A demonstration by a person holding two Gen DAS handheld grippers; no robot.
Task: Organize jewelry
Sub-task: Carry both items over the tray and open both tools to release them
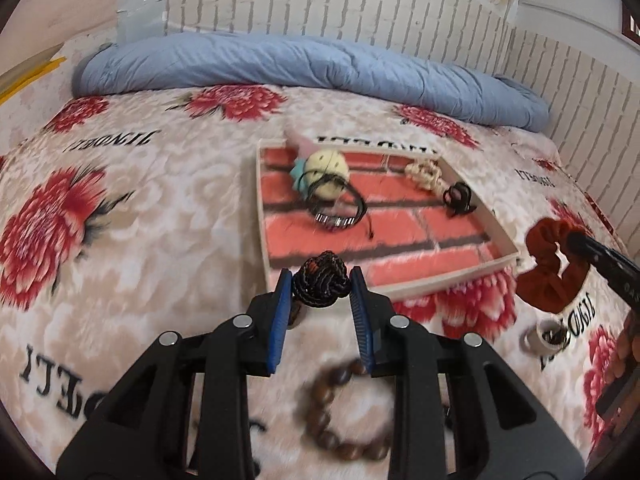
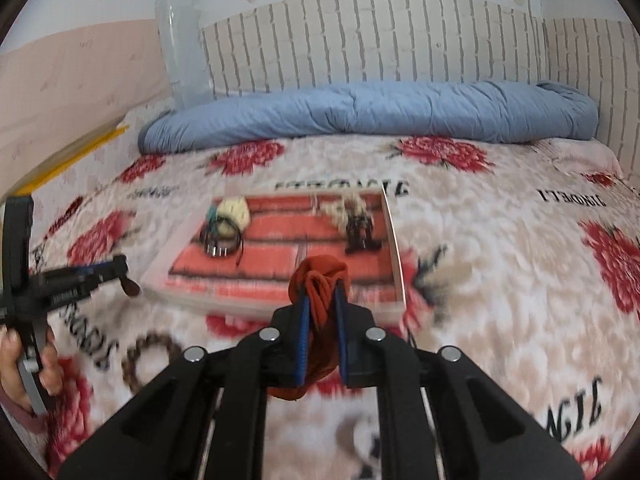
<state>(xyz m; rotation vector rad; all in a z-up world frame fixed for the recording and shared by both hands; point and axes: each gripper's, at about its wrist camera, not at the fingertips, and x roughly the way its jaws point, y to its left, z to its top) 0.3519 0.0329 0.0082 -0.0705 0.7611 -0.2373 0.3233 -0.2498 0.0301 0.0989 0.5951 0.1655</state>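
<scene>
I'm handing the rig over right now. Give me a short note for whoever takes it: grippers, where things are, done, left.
Left gripper: shut on a black braided knot ornament.
Right gripper: shut on a rust-red scrunchie.
Tray on the bed already holds a yellow plush charm, black cord bracelet, cream beaded piece and black hair claw.
Left: place both held items; wooden bead bracelet and small white cup lie on the blanket.
</scene>
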